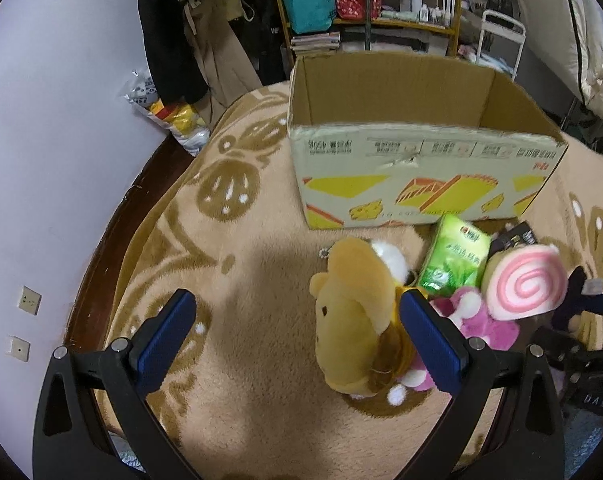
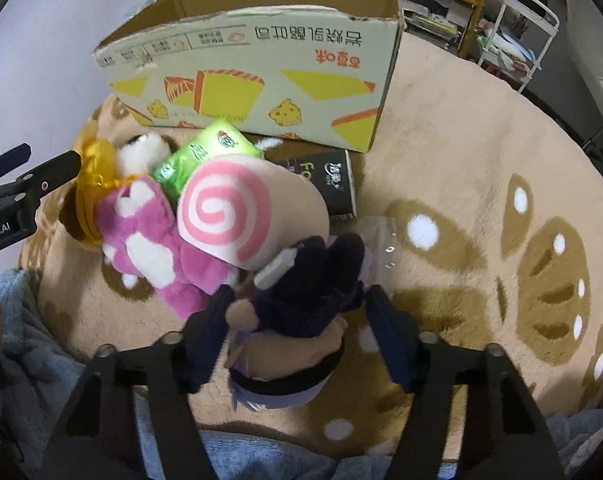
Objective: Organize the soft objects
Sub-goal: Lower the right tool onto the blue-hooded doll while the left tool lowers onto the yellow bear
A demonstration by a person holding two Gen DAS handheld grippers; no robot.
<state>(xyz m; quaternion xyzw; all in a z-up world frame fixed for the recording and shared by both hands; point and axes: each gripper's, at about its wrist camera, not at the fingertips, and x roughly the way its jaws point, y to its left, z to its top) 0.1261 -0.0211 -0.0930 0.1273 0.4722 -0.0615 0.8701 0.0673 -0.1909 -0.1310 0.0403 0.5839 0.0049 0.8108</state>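
Judging progress by what lies where, we find the sorting barely begun: the cardboard box (image 1: 417,168) stands open at the far side of the patterned blanket (image 1: 241,280), and the part of its interior we can see holds nothing, though the floor of the box is hidden behind the near wall. All the soft things sit outside it in one cluster just in front of that wall: a yellow bear plush (image 1: 353,320), a white plush (image 2: 141,150) behind it, a pink-and-white plush (image 2: 157,248), a swirl-roll cushion (image 2: 237,212), a green tissue pack (image 1: 455,258), a dark packet (image 2: 325,184) and a dark purple doll (image 2: 301,304). Our left gripper (image 1: 297,328) hangs above the blanket with its jaws spread wide; the bear stands between the blue pads (image 1: 169,336), close to the right-hand one, and we cannot tell whether that pad touches it; nothing is clamped. Our right gripper (image 2: 297,320) points down over the purple doll with its jaws about halfway in; the doll lies between them, the left finger seems to meet its side, while a gap shows at the other, so we record no firm pinch yet. By our reading, every item is left to lift and place in the box, starting most likely with the doll and the bear.
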